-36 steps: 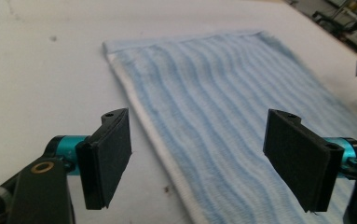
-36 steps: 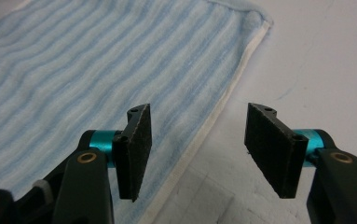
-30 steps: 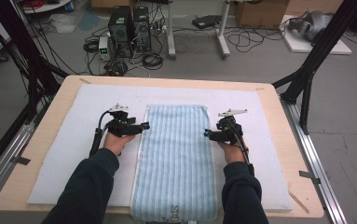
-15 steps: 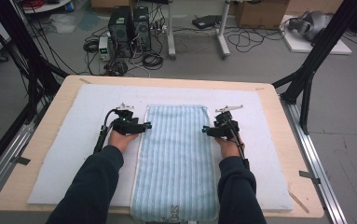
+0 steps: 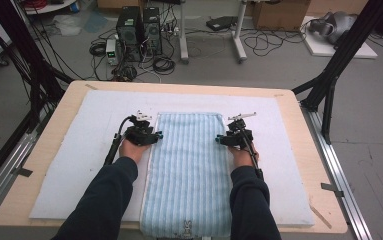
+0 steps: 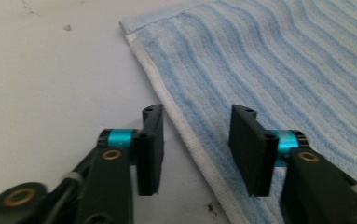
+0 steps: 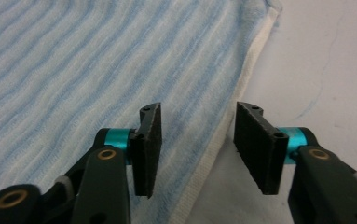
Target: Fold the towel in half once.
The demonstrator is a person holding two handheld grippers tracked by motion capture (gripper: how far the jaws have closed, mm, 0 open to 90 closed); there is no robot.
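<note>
A blue-and-white striped towel (image 5: 189, 170) lies flat down the middle of a pale mat (image 5: 69, 165) on the wooden counter (image 5: 299, 120), its near end hanging just over the near edge. The left claw (image 5: 155, 136) sits at the towel's left edge, towards the far end, and the right claw (image 5: 221, 140) at the right edge opposite it. Both claws have just been closing, yet their jaws stand apart, each pair straddling the white hem (image 6: 185, 135) with one jaw over the towel and the other over the mat. From here the pads don't seem to press on the cloth, though how low they sit is hard to judge.
</note>
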